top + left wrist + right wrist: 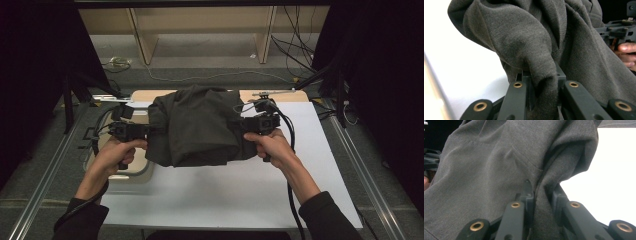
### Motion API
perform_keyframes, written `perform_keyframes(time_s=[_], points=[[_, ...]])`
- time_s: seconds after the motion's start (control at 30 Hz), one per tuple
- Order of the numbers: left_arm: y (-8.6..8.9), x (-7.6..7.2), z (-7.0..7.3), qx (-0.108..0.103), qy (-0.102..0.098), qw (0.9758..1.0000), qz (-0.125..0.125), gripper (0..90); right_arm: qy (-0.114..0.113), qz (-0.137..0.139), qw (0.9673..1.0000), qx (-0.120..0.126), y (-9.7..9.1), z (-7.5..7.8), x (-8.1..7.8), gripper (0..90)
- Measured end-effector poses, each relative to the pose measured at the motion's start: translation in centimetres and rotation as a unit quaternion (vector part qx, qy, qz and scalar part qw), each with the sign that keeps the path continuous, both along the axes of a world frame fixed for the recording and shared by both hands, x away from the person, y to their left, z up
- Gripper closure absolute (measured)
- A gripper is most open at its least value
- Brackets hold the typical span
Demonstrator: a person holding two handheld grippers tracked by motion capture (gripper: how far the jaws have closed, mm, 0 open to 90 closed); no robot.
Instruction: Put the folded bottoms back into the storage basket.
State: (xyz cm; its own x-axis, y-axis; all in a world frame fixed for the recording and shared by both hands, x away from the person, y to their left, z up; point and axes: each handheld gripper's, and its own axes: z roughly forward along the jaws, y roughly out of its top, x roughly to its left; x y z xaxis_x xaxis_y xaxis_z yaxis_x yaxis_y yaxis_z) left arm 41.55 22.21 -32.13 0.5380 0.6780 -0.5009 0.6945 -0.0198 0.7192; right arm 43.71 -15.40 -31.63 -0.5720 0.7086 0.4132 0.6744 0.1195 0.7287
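A dark grey garment hangs bunched between my two grippers above the white table top. My left gripper is shut on the cloth's left edge. Seen along that gripper's jaws, a fold of the grey cloth is pinched at my left gripper. My right gripper is shut on the garment's right edge. In the right gripper view a seamed fold of the cloth runs down between the jaws of my right gripper. The garment's lower edge sags toward the table.
A pale tray-like frame lies at the table's left edge under my left hand. A wooden board shows behind the garment. Wooden shelf legs and loose cables stand on the floor beyond. Metal rails run along both table sides.
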Motion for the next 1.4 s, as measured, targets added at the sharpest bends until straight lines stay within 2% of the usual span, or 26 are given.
perform_keyframes(time_s=[0.1,0.13,0.17,0.2,0.27,0.33,0.37,0.47,0.5,0.63,0.8,1.0,1.03,1.07,1.13,1.17,1.4], points=[[1.5,-0.2,0.6,-0.003,-0.005,0.9999,0.013,78.3,-0.002,0.008,1.0,0.003,1.5,0.6,0.6,77.7],[1.5,-0.2,0.6,-0.003,-0.005,0.9999,0.013,78.3,-0.005,0.011,0.9999,0.003,2.0,0.9,0.8,77.7],[2.6,-0.4,1.1,-0.004,-0.01,0.9997,0.023,78.3,-0.007,0.014,0.9999,0.004,2.6,1.1,0.9,77.7],[2.6,-0.4,1.1,-0.004,-0.01,0.9997,0.023,78.3,-0.007,0.014,0.9999,0.004,2.6,1.1,0.9,77.7],[4.3,-0.7,1.6,-0.008,-0.017,0.999,0.04,78.3,-0.012,0.024,0.9996,0.008,4.5,1.8,1.3,77.7],[4.8,-0.8,1.7,-0.009,-0.018,0.9988,0.044,78.3,-0.013,0.028,0.9995,0.007,5.1,1.9,1.4,77.7],[5.8,-1.0,1.8,-0.014,-0.019,0.9982,0.054,78.2,-0.014,0.035,0.9993,0.006,6.5,2.1,1.8,77.7],[6.5,-1.1,1.9,-0.014,-0.02,0.9978,0.062,78.2,-0.013,0.04,0.9991,0.007,7.5,2.3,2.0,77.7],[7.3,-1.2,1.9,-0.015,-0.021,0.9972,0.071,78.3,-0.013,0.045,0.9988,0.011,8.5,2.4,2.3,77.7],[8.9,-1.4,1.9,-0.021,-0.02,0.9955,0.09,78.3,-0.013,0.053,0.9985,0.009,10.5,2.7,2.7,77.6],[10.5,-1.6,1.9,-0.03,-0.021,0.9928,0.114,78.3,-0.018,0.064,0.9977,0.012,12.7,3.1,2.9,77.5],[12.0,-2.0,2.2,-0.034,-0.026,0.9904,0.131,78.3,-0.022,0.072,0.997,0.016,14.9,3.6,2.9,77.5],[12.8,-2.3,2.3,-0.036,-0.029,0.9892,0.139,78.3,-0.022,0.075,0.9967,0.023,15.7,3.7,2.9,77.4],[13.2,-2.4,2.3,-0.041,-0.03,0.9881,0.145,78.3,-0.02,0.077,0.9965,0.023,16.1,3.7,2.9,77.4],[13.5,-2.5,2.4,-0.042,-0.032,0.9877,0.147,78.2,-0.018,0.078,0.9964,0.026,16.5,3.7,2.9,77.4],[14.1,-2.7,2.3,-0.044,-0.031,0.9865,0.155,78.3,-0.017,0.081,0.9962,0.028,17.2,3.6,3.0,77.3],[15.4,-2.6,1.6,-0.034,-0.018,0.9847,0.17,78.2,-0.008,0.086,0.996,0.024,19.1,2.8,3.1,77.2]])
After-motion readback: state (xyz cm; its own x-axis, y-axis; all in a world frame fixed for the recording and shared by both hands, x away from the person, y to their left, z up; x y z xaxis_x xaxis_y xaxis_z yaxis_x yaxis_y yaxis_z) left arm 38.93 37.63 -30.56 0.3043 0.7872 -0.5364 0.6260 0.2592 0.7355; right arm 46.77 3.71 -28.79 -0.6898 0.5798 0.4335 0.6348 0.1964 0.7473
